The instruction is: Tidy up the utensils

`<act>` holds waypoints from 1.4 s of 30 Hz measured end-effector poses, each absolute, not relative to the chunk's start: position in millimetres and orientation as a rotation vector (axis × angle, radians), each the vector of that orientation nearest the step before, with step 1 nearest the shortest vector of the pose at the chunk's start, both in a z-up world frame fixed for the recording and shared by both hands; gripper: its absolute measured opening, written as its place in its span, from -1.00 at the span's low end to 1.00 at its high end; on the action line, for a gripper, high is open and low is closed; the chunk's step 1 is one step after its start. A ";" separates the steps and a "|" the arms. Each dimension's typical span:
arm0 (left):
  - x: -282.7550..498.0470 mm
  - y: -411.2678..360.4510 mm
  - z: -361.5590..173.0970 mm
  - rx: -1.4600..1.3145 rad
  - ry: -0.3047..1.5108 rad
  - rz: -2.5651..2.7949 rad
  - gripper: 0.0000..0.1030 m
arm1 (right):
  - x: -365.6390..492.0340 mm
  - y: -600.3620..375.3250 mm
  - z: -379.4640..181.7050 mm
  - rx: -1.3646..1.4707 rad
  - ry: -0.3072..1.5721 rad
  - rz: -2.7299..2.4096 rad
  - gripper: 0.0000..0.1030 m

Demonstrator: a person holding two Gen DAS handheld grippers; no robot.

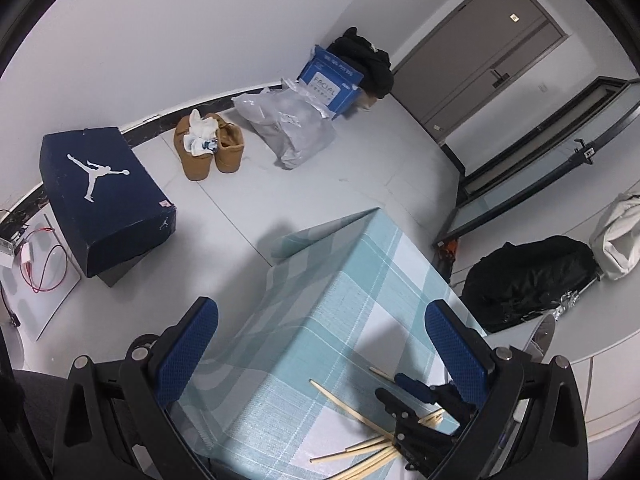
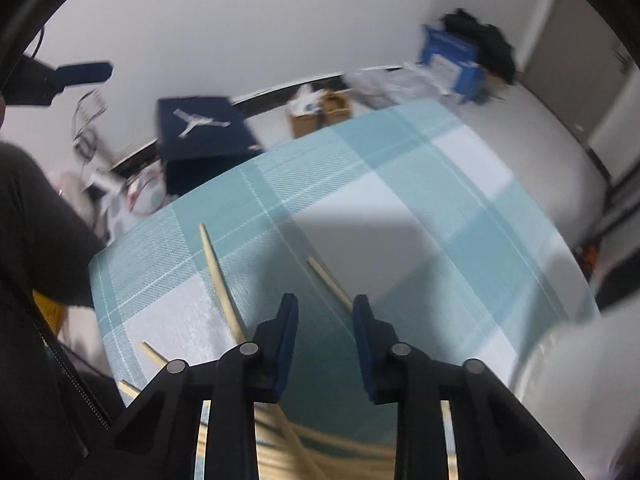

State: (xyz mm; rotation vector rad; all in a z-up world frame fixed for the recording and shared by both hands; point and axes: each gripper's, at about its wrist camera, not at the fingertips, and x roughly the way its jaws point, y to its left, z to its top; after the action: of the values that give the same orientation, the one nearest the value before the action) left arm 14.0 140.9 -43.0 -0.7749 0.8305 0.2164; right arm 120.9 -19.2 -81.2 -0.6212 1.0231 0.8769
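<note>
The worktop [image 1: 352, 280] wears a blue and white checked cloth. A bunch of wooden chopsticks [image 1: 372, 446] lies on the worktop in a messy pile, some crossing over others.

The left hand-held gripper [image 1: 320, 354] hangs above the worktop, up from the chopsticks. Its two blue fingers [image 1: 188, 354] are spread wide and there is nothing between them.

The right hand-held gripper [image 2: 325, 346] is low over the chopsticks [image 2: 222, 280]. Its blue fingers [image 2: 286, 344] are partly open, with a gap between them. Nothing is held in that gap. One chopstick runs just beside its left finger, and another pokes out just beside its right finger. More chopsticks lie under this gripper. In the left wrist view the right hand-held gripper [image 1: 412, 394] shows as a dark shape over the pile. This view is blurry.

On the floor past the worktop sits a dark blue shoe box [image 1: 104, 200]. Near the shoe box stands a pair of tan boots [image 1: 210, 148]. Beside the boots is a grey plastic bag [image 1: 288, 128], and behind the bag is a blue box [image 1: 332, 80]. A black bag [image 1: 528, 276] lies on the floor on the other side of the worktop.
</note>
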 end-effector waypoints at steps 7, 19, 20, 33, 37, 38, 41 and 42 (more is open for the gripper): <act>14.4 146.1 -46.4 -0.768 0.837 0.242 0.97 | 138.1 -2.2 -87.5 -0.678 1.063 0.961 -0.76; 25.9 134.3 -47.6 -0.716 0.859 0.245 0.97 | 142.0 -2.8 -73.4 -0.725 1.058 0.936 -0.92; 26.1 132.0 -48.3 -0.704 0.862 0.249 0.97 | 141.5 -7.4 -66.4 -0.698 1.039 0.918 -0.92; 27.7 98.3 -72.1 -0.681 1.015 0.172 0.96 | 99.1 -85.0 23.9 -0.403 0.678 0.752 -0.94; 31.2 88.0 -78.3 -0.699 1.065 0.156 0.91 | 87.1 -112.2 41.1 -0.302 0.599 0.713 -0.96; 33.2 84.4 -79.9 -0.700 1.084 0.149 0.87 | 84.1 -120.7 44.9 -0.268 0.577 0.706 -0.97; 40.5 75.8 -84.8 -0.716 1.138 0.131 0.74 | 79.8 -138.0 52.2 -0.205 0.538 0.692 -1.00; 43.0 73.6 -86.8 -0.716 1.151 0.132 0.68 | 79.1 -142.2 53.3 -0.191 0.523 0.688 -1.00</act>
State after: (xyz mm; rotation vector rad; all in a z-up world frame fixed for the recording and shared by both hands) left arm 43.0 73.6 -86.8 -0.7156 1.1514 0.1322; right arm 79.1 -142.2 53.3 -0.1912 0.5225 0.6881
